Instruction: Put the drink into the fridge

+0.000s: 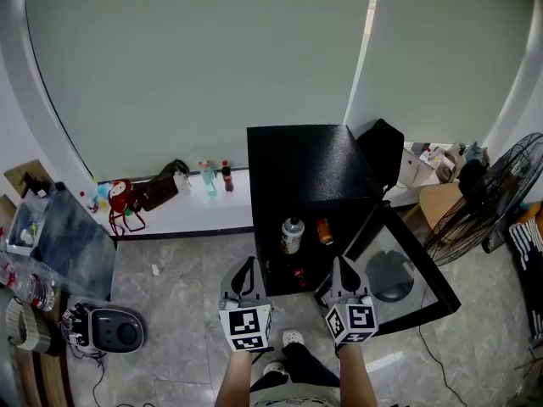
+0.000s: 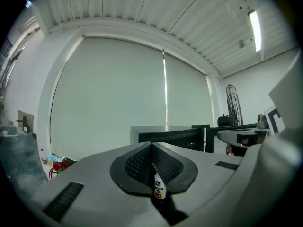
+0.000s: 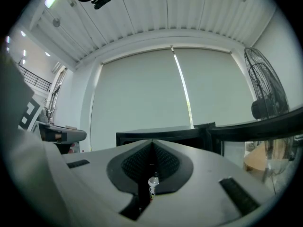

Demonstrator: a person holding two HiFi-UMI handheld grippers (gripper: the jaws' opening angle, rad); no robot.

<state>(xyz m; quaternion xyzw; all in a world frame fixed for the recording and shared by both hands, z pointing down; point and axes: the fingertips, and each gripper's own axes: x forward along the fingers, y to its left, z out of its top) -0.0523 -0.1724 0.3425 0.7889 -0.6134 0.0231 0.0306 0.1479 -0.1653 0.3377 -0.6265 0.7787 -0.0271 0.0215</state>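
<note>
Black mini fridge (image 1: pixel 305 164) stands with its glass door (image 1: pixel 422 288) swung wide to the right. On its shelf stand a white-capped bottle (image 1: pixel 292 236) and, just beside it, an orange can (image 1: pixel 325 231). The left gripper (image 1: pixel 248 263) and right gripper (image 1: pixel 342 262) hang side by side in front of the opening. Each gripper's own view shows its ribbed pads pressed together with nothing between them. The small bottle (image 2: pixel 159 189) glimpsed low under the closed jaws is far off inside the fridge, not gripped. The drink looks to be in place already, so the likely step is closing the door. For that, take the right gripper out round the door's far edge and push with the flat of the closed jaws. Sweep it steadily so the bottle and can are not rattled over. Two more bottles, a green one (image 1: pixel 208 178) and a dark one (image 1: pixel 226 176), stand on the window ledge (image 1: pixel 191 210) left of the fridge. If one of them is meant, spread the left jaws before reaching and grip low on the body
</note>
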